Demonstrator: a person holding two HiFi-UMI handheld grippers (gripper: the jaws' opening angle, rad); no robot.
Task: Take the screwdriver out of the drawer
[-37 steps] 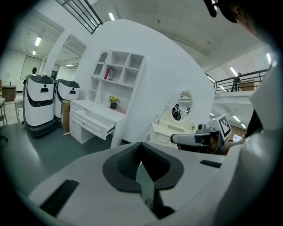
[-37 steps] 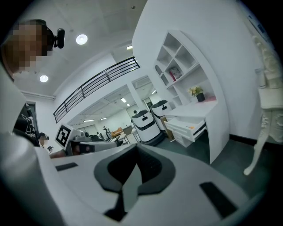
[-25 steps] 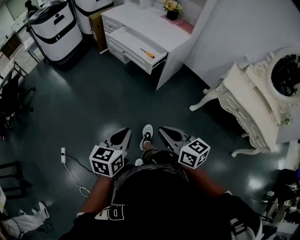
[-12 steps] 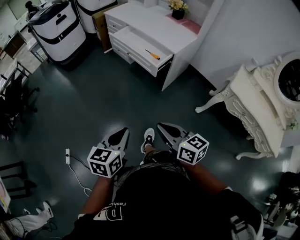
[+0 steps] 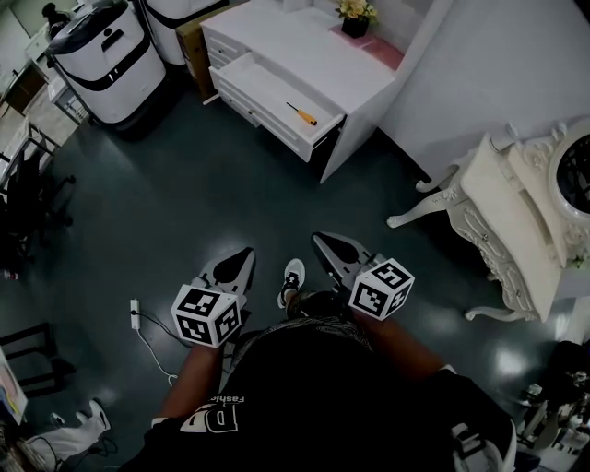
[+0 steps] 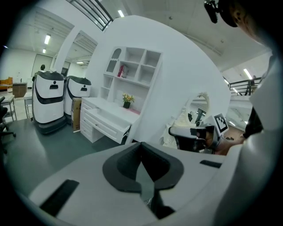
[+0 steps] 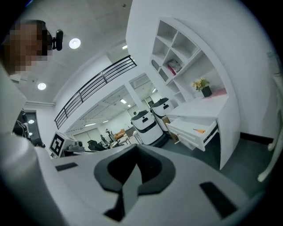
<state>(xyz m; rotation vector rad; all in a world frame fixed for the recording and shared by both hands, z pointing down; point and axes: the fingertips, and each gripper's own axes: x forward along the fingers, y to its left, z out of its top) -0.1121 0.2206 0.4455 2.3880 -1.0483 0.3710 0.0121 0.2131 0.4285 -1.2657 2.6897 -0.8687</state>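
Screwdriver (image 5: 300, 114): orange handle, dark shaft, lying flat near the front right corner of the drawer. Well ahead of both grippers, far beyond the tips and not touched by either. Seen small in the right gripper view (image 7: 201, 130), up and to the right of the jaws.

Drawer (image 5: 258, 88): white, pulled open from the counter front, inside mostly bare. Well apart from both grippers, straight ahead.

Counter (image 5: 313, 51): white, with a stack of shut drawers at its left end. Carries a flower pot (image 5: 356, 17) and a pink mat (image 5: 378, 48) at the side farthest from the grippers.

Left gripper (image 5: 243, 254): held low in front of the person, jaws closed together, nothing between them. Pointed forward toward the counter; marker cube (image 5: 207, 315) at its rear.

Right gripper (image 5: 324, 242): held level with the left gripper, just across from it, jaws likewise pressed together and empty. Marker cube (image 5: 381, 288) at its rear.

Shoe (image 5: 291, 277): white, on the dark floor (image 5: 184, 203) between the two grippers.

Power strip (image 5: 135, 312): on the floor, to the left of the left gripper.

White wheeled machines (image 5: 106, 51): far ahead, to the left of the left gripper.

Ornate white dressing table (image 5: 516, 230): to the right of the right gripper, well apart.
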